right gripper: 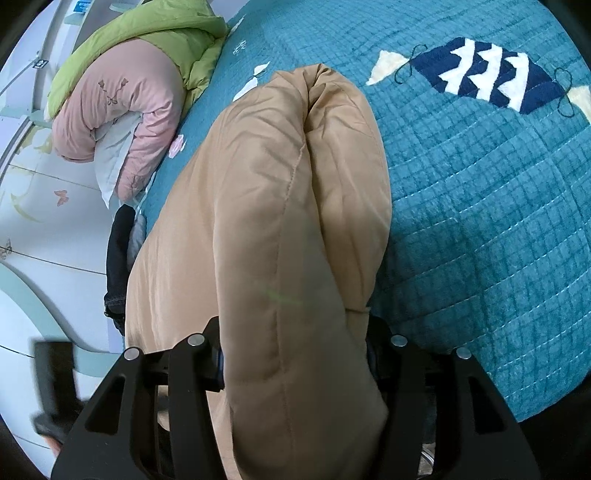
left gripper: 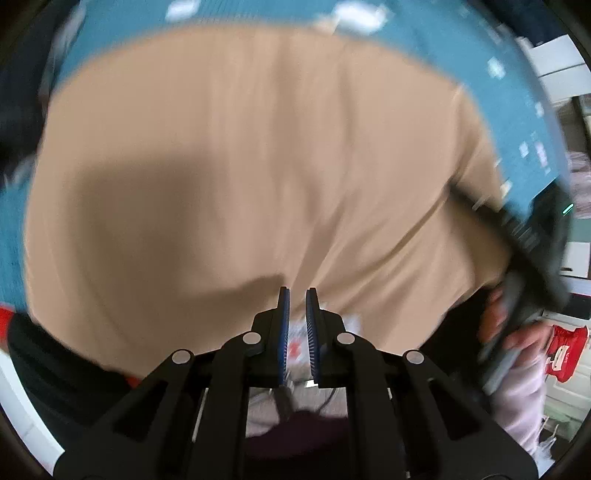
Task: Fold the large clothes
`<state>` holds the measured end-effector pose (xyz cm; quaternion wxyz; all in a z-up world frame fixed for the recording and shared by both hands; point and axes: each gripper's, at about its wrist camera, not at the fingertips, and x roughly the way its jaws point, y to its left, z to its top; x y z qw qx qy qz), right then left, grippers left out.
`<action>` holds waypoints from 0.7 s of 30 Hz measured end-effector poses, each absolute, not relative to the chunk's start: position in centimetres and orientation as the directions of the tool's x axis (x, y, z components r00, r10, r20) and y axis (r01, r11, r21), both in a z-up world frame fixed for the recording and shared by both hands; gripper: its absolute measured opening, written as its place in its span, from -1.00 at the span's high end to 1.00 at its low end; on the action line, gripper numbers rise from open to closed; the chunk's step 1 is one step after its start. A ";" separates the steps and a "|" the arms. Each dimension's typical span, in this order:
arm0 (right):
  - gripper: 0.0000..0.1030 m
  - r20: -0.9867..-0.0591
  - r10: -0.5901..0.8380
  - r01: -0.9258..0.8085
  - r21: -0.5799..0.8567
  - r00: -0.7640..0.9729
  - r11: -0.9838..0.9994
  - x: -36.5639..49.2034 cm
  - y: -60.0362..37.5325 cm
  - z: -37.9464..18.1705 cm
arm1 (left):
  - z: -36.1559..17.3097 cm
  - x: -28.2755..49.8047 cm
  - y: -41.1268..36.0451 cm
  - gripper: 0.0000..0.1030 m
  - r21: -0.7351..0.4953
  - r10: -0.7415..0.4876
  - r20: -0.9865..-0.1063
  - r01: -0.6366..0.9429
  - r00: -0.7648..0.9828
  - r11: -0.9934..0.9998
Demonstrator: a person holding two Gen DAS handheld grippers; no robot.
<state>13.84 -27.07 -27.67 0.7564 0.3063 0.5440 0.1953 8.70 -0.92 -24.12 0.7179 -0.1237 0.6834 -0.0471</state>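
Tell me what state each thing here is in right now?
Tan coat: bunched, a thick fold between the right gripper's fingers.
Right gripper: clamped on the coat.
Left gripper: nearly shut, holding nothing.
Pink quilt: rolled up.
Green jacket: heaped on the quilt.
Teal bedspread: spread flat.

The big puffy coat (right gripper: 280,206) is tan all over, with stitched lines. The bed cover (right gripper: 480,192) under it is blue-green with a square stitch pattern. On it is a dark blue fish shape (right gripper: 480,75) with white zigzags and cream tips. The rolled quilt (right gripper: 122,110) is pink with small butterflies, and a green jacket (right gripper: 147,33) lies on it. The fingers (left gripper: 283,332) have blue pads on black arms.
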 end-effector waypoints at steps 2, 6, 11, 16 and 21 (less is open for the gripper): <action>0.03 -0.702 0.630 0.040 0.678 0.331 0.734 13.9 -27.1 -27.7 | -22.8 10.7 -1.1 0.78 -0.239 -0.227 -0.967 -0.098 0.118 0.966; -0.10 -0.675 0.661 0.051 0.712 0.328 0.701 14.0 -27.5 -27.9 | -23.4 14.6 -1.3 0.78 -0.210 -0.192 -0.966 -0.091 0.174 0.973; -0.48 -0.602 0.728 0.115 0.790 0.328 0.602 14.6 -28.3 -28.4 | -28.2 15.8 -0.1 0.80 -0.197 -0.172 -0.970 -0.145 0.173 0.970; -0.03 -0.698 0.612 0.119 0.689 0.371 0.715 13.9 -26.9 -26.5 | -28.2 15.5 -0.2 0.80 -0.207 -0.178 -0.967 -0.153 0.183 0.966; 0.35 -0.664 0.596 0.056 0.688 0.452 0.724 12.8 -25.4 -22.4 | -28.0 15.2 -0.7 0.81 -0.179 -0.150 -0.968 -0.135 0.203 0.974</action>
